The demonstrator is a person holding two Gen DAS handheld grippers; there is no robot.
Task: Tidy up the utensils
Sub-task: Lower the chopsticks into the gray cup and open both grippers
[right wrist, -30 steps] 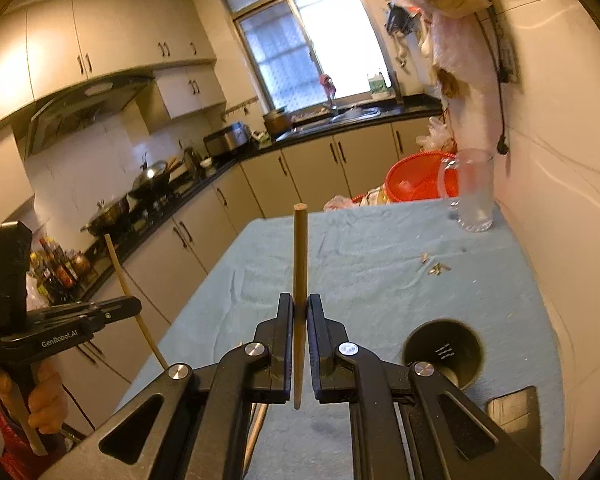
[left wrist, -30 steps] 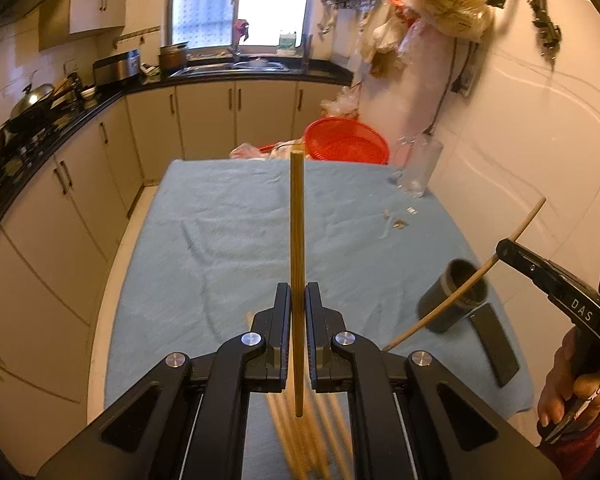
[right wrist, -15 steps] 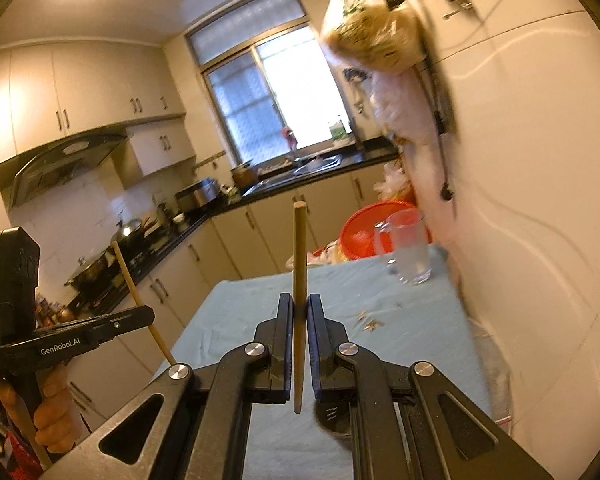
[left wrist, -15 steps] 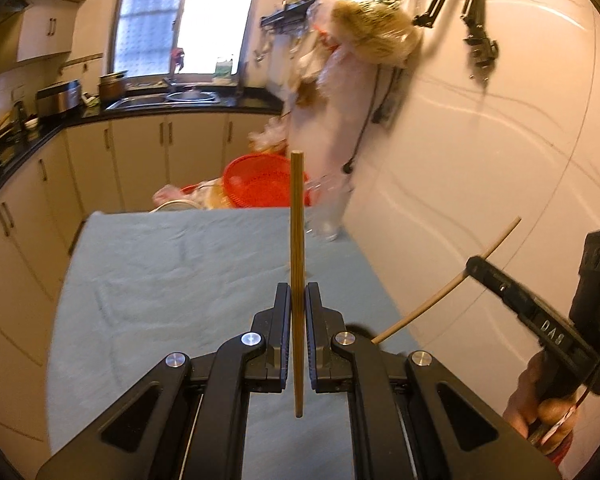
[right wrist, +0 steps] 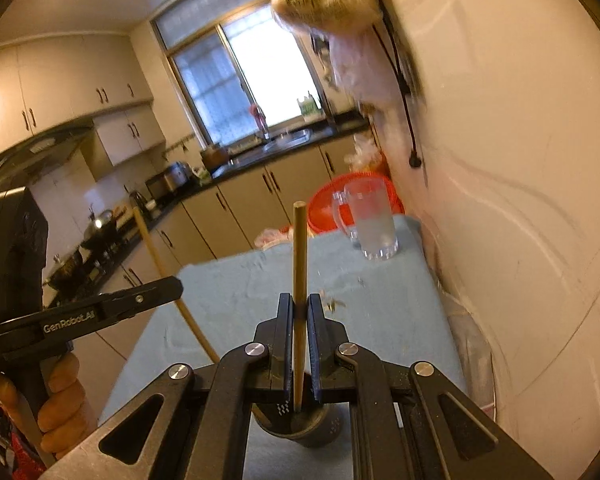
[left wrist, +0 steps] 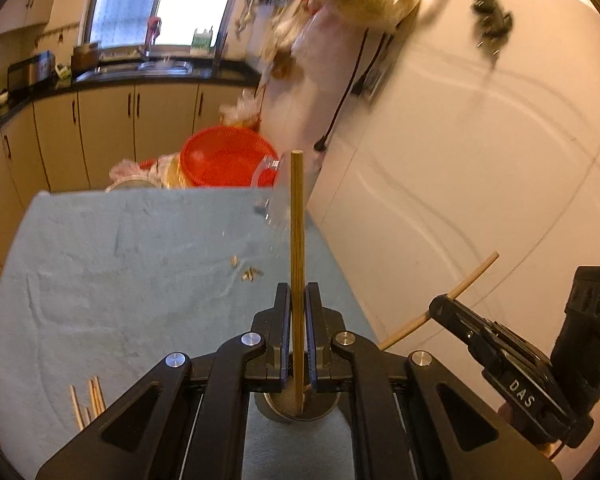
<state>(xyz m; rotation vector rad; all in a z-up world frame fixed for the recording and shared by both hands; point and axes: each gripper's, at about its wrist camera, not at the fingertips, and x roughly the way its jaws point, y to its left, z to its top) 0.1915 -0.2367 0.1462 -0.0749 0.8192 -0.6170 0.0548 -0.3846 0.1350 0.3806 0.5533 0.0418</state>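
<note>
Chopsticks: left gripper (left wrist: 297, 312) pinches one chopstick (left wrist: 297, 240) at frame centre; right gripper (right wrist: 299, 312) pinches another chopstick (right wrist: 299, 264). Both lower tips sit over the dark cup (right wrist: 300, 426), bottom centre.

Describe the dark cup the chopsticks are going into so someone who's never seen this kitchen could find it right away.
Start at the table covered with the blue-green cloth running along the white wall. At its near end, close to the wall side, stands a short dark grey cylindrical cup, open at the top. Unlike the tall clear glass mug and red plastic basket at the far end, it is opaque and squat.
</note>
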